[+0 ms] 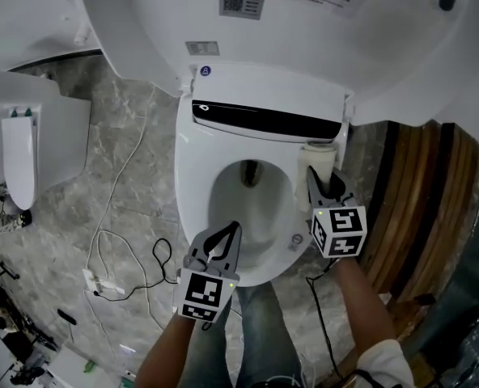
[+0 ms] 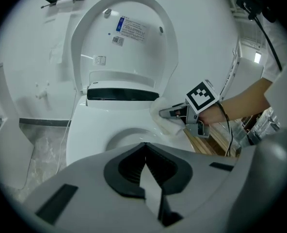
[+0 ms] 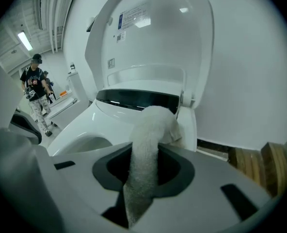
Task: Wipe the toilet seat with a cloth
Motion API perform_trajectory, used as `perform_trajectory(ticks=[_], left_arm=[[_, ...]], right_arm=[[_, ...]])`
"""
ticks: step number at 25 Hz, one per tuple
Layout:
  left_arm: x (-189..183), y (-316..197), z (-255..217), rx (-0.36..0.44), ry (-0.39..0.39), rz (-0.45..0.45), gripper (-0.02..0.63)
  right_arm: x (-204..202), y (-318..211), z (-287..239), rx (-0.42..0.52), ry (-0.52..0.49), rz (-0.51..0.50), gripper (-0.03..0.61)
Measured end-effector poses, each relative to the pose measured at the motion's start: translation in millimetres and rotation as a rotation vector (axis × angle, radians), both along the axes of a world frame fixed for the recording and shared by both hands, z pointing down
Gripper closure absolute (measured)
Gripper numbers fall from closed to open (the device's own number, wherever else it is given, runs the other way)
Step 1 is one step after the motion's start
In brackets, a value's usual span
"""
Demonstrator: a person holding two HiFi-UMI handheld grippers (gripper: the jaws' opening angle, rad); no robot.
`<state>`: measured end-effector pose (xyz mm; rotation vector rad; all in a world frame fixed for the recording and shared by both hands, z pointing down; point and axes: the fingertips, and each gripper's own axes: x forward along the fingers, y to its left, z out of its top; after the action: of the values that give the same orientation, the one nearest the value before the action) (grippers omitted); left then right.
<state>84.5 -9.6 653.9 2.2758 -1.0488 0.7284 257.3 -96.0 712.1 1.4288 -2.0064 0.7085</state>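
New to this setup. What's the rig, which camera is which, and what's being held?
There is no robot here. A person holds a two-jaw gripper in each hand, and the marker cubes are part of the grippers. The head view comes from a camera on the person's head, looking steeply down at a toilet seat with its lid raised. The other two views come from a camera riding on each gripper, looking along its jaws. The left gripper hovers over the seat's front, its jaws shut with nothing between them. The right gripper is shut on a white cloth, which appears to rest on the seat's rear right, near the hinge.
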Motion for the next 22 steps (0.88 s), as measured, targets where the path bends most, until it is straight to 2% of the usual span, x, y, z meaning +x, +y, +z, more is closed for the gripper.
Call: perform_trajectory(ticks=[5,9,15,22], left_arm=[[-1.0,-3.5,5.7,-0.008,-0.011,0.021,0.6],[-4.3,-12.0,4.7,0.011,0.0,0.003,0.6],[-14.3,-1.0,-0.7,0.012,0.017,-0.005,0.6],[-36.9,27.8,-2.9,0.013,0.026,0.008,0.6]], right_arm=[[1.1,2.2,1.7,0.018,0.032,-0.037,0.488],[9.2,13.3,4.1,0.004,0.047,-0.031,0.488],[12.9,53.4,6.2,-0.043,0.057,-0.016,0.488],[-7.9,112.3,12.3,-0.079,0.053,-0.031,0.488]])
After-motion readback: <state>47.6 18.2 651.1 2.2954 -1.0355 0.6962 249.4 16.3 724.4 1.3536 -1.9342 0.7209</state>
